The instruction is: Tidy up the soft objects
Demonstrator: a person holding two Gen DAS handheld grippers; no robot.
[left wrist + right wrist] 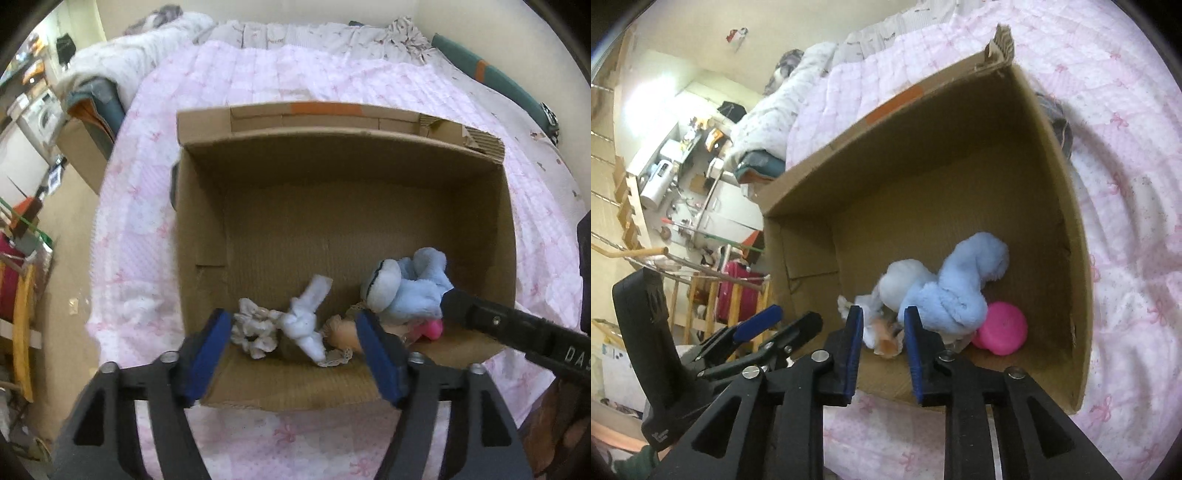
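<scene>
An open cardboard box [369, 170] [1067, 236] sits on a pink quilted bed. Along its near wall lie a light blue plush toy [413, 284] [964, 284], a pink ball [432, 328] [1001, 328], a white knotted cloth [306, 317], a lacy scrunchie [255, 328] and a peach doll-like piece [343, 332] [886, 341]. My left gripper [295, 354] hovers open over the near rim, nothing between its fingers. My right gripper [882, 354] is open above the near rim, empty; in the left wrist view its black body [517, 325] reaches in beside the plush.
The pink quilt [258, 77] [1137, 184] surrounds the box, with pillows and a rumpled blanket [140, 48] at the far end. The bed's left edge drops to a cluttered floor with a cardboard box [85, 147] and wooden racks [701, 295]. The box's far half holds nothing.
</scene>
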